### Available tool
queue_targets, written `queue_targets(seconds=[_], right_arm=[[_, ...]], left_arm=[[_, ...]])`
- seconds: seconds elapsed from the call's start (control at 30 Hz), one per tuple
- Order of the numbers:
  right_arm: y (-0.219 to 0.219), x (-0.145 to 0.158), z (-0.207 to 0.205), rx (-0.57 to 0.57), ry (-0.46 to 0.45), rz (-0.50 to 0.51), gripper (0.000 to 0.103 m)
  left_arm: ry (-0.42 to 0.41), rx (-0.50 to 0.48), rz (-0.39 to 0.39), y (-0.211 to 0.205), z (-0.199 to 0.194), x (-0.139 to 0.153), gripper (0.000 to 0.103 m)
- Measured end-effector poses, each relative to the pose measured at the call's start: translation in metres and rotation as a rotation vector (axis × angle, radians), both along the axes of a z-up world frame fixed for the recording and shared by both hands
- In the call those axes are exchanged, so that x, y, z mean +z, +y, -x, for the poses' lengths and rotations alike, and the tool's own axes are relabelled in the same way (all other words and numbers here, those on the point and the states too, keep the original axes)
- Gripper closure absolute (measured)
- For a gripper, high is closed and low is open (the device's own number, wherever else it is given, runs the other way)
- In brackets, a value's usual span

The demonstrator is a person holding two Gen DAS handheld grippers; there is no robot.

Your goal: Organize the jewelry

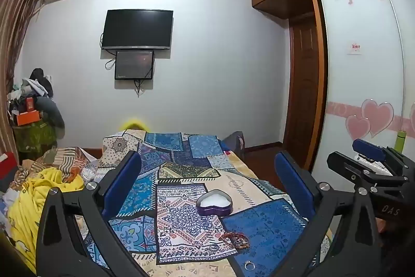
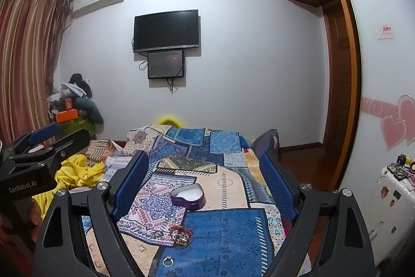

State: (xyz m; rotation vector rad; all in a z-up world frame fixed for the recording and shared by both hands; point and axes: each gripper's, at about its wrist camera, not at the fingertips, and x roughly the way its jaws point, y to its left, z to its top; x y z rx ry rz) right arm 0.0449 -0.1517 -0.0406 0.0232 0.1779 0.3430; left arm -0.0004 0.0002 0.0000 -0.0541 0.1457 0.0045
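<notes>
Both tongs wide, nothing between the jaws. I hold the left gripper (image 1: 207, 181) and right gripper (image 2: 205, 181) side by side, aimed a bit down along the patchwork bedspread (image 2: 228, 232).

Jewelry sits low in both views, i.e. close under the tongs, not out ahead. Bead bracelet pile (image 2: 181, 234) is a loose tangle w/ no clear long axis; the silver ring (image 2: 168, 262) lies flat just nearer to me than the beads, apart from them. Heart-shaped tin (image 2: 188, 196), open w/ white lining, sits farther out past the beads, roughly on the same line.

Which hand is nearer: in the right wrist view beads + ring sit left of centre between the fingers; in the left wrist view the beads (image 1: 236, 240) and ring (image 1: 250, 265) sit right of centre. So they lie between the two grippers, about equal reach, I judge. Either way the next move means tipping down and pulling back, since the pieces are near the jaw roots, then carrying fwd to the tin.
</notes>
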Motion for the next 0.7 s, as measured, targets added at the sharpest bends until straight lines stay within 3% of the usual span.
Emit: queue_targets(seconds=[0.27,0.37,0.47,0.7], right_arm=[[0.001,0.0,0.0,0.0,0.005,0.004,0.018],[0.001,0.0,0.0,0.0,0.004,0.004,0.018],[0.001,0.0,0.0,0.0,0.005,0.005,0.018],[0.002,0.001,0.001,0.0,0.005,0.006,0.018]], left_arm=[[0.023,-0.013,0.046,0.012,0.002,-0.002,0.0],[0.022,-0.015,0.021,0.022,-0.001,0.008,0.0],[0.024,-0.014,-0.008,0.003,-0.002,0.002,0.0],[0.024,-0.017,-0.003,0.001,-0.001,0.002,0.0]])
